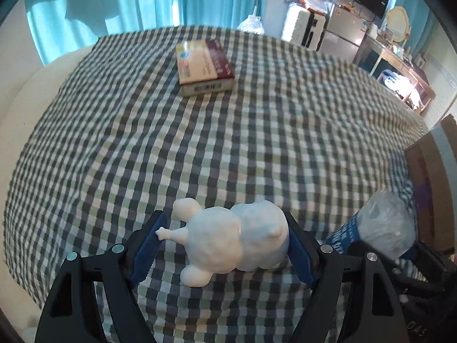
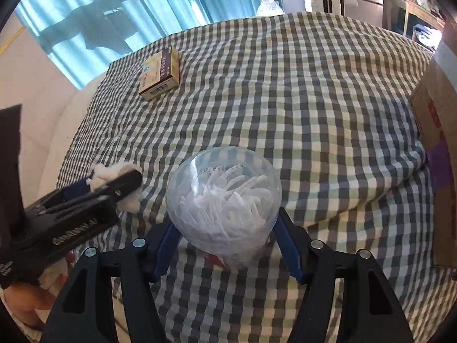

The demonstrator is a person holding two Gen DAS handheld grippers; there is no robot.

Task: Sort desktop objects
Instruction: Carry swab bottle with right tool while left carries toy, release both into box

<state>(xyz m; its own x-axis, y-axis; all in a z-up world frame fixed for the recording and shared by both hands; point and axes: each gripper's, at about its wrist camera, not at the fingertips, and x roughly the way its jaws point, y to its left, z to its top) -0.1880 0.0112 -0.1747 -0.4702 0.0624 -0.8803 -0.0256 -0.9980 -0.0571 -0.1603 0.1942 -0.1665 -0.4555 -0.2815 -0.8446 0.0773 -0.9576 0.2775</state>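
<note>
A white animal figurine (image 1: 237,237) lies on its side between the blue pads of my left gripper (image 1: 224,224), which is shut on it just above the checked cloth (image 1: 228,143). My right gripper (image 2: 225,223) is shut on a clear round jar (image 2: 222,183) filled with small white plastic pieces. That jar (image 1: 382,223) also shows at the right edge of the left wrist view. The left gripper (image 2: 125,183) with the figurine (image 2: 114,171) appears at the left of the right wrist view, close beside the jar. A flat beige and maroon box (image 1: 204,65) (image 2: 160,74) lies far back on the cloth.
An open brown cardboard carton (image 2: 437,131) (image 1: 428,185) stands at the cloth's right edge. The cloth drops off to a cream surface (image 2: 42,143) on the left. Blue curtains (image 1: 142,8) hang behind, and shelves and appliances (image 1: 342,28) stand at the far right.
</note>
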